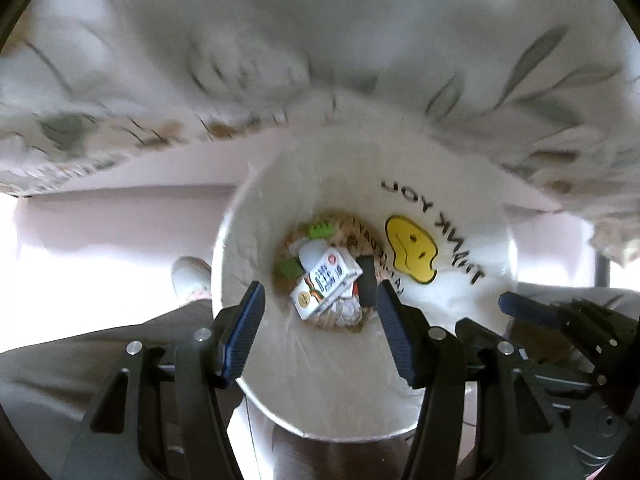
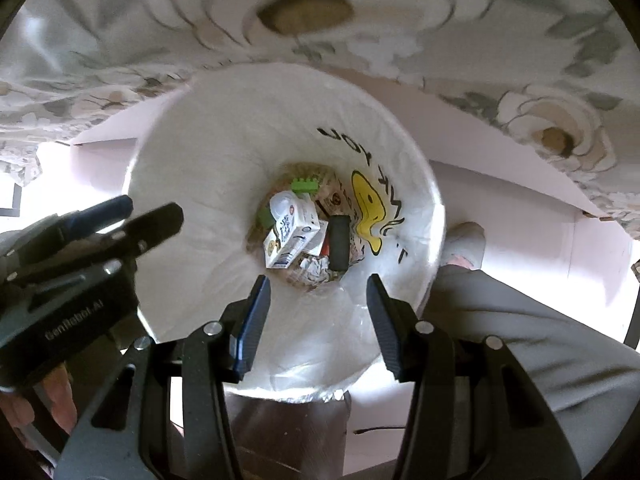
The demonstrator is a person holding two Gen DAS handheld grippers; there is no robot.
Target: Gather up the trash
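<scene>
Both cameras look straight down into a round bin lined with a white plastic bag (image 1: 460,248) that bears a yellow smiley face (image 1: 412,252) and black lettering. The left tool (image 1: 320,300) hangs above the bin's mouth with its blue-padded jaws spread wide and nothing between them; the right tool (image 2: 318,292) hovers over the same opening, likewise spread wide and holding nothing. In the left wrist view the right tool sits at about 3 o'clock, beside the bin's rim; in the right wrist view the left tool shows at about 9 o'clock, and whether its tips touch the bag cannot be told. The trash lies at the bottom of the bag: a white carton (image 2: 294,236) with blue print lies tilted in the middle, a white cup or lid (image 2: 282,206) touches it at its 11 o'clock, a green toy brick (image 2: 306,185) sits at 12 o'clock, a second green piece (image 1: 289,268) lies at 9 o'clock, a dark oblong object (image 2: 339,242) lies just beside the carton at 3 o'clock, and crumpled paper (image 1: 347,309) lies at 6 o'clock. A floral cloth (image 2: 540,40) drapes across the top of both views. The person's grey trouser leg (image 2: 520,320) and a pale shoe (image 1: 192,276) stand near the bin on a light floor.
</scene>
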